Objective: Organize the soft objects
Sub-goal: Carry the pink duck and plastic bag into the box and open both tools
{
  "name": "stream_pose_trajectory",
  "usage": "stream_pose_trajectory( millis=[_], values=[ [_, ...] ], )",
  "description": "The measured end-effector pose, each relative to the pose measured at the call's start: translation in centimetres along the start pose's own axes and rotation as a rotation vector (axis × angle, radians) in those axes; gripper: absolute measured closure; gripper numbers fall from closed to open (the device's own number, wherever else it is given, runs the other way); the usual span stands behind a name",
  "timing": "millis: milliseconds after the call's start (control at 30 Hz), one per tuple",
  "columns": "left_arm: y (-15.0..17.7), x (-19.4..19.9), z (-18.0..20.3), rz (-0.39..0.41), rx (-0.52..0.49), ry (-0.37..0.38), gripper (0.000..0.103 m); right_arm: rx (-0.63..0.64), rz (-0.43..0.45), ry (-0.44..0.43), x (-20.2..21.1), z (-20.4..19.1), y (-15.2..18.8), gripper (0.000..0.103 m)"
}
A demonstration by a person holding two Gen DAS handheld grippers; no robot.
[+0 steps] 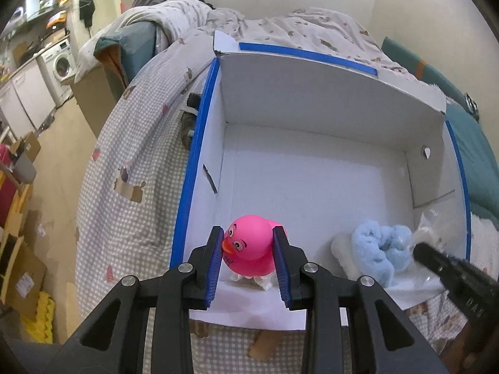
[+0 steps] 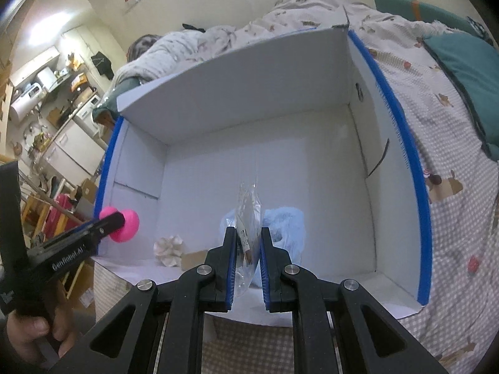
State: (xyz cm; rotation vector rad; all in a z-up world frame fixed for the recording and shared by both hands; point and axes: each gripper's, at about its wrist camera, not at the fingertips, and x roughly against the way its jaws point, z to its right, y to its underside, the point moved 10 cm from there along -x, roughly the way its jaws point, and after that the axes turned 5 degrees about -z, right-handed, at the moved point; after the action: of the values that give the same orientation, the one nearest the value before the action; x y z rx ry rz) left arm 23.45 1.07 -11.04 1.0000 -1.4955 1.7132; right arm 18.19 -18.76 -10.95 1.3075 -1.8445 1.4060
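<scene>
My left gripper (image 1: 248, 232) is shut on a pink rubber duck (image 1: 249, 249) and holds it over the near left corner of a white box with blue edges (image 1: 199, 143). The duck also shows in the right wrist view (image 2: 126, 224). My right gripper (image 2: 247, 233) is shut on a clear plastic bag (image 2: 248, 215) that wraps a light blue fluffy item (image 2: 288, 222), over the box's near side. The blue fluffy item (image 1: 379, 249) lies in the box's near right corner. A small white ruffled object (image 2: 168, 249) lies on the box floor near the front.
The box (image 2: 402, 143) rests on a bed with a checked cover (image 1: 131, 187). A crumpled duvet (image 1: 280, 25) lies behind it, teal pillows (image 2: 464, 71) to the right. Cardboard boxes (image 1: 18, 268) and a washing machine (image 1: 60, 65) stand left of the bed.
</scene>
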Motion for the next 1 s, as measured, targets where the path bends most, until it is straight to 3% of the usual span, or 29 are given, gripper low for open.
stream_pose_trajectory(
  millis=[233, 367, 700, 767, 800, 833, 867, 1000],
  values=[
    [1.4, -0.9, 1.1, -0.04, -0.02, 0.024, 0.075, 0.08, -0.017, 0.041, -0.6, -1.5, 0.4, 0.088],
    [1.8, -0.9, 1.4, -0.031, -0.053, -0.002, 0.075, 0.128, -0.017, 0.053, -0.9, -2.5, 0.5, 0.088],
    [1.7, -0.7, 1.7, -0.023, -0.081, -0.019, 0.074, 0.079, -0.004, 0.098, -0.8, -0.9, 0.0, 0.086],
    [1.7, -0.8, 1.7, -0.026, -0.088, -0.026, 0.065, 0.068, 0.004, 0.112, -0.7, -0.5, -0.2, 0.079],
    [1.8, -0.7, 1.8, -0.027, -0.092, -0.03, 0.055, 0.062, 0.009, 0.118, -0.6, -0.4, -0.3, 0.064],
    [1.7, -0.6, 1.8, -0.021, -0.095, -0.036, 0.05, 0.056, 0.015, 0.121, -0.5, -0.2, -0.3, 0.039],
    [1.6, -0.4, 1.8, -0.011, -0.097, -0.039, 0.05, 0.046, 0.024, 0.12, -0.4, -0.1, -0.4, 0.029],
    [1.4, 0.0, 2.0, 0.0, -0.095, -0.027, 0.047, 0.019, 0.067, 0.117, 0.3, 0.3, -1.0, 0.025]
  ],
)
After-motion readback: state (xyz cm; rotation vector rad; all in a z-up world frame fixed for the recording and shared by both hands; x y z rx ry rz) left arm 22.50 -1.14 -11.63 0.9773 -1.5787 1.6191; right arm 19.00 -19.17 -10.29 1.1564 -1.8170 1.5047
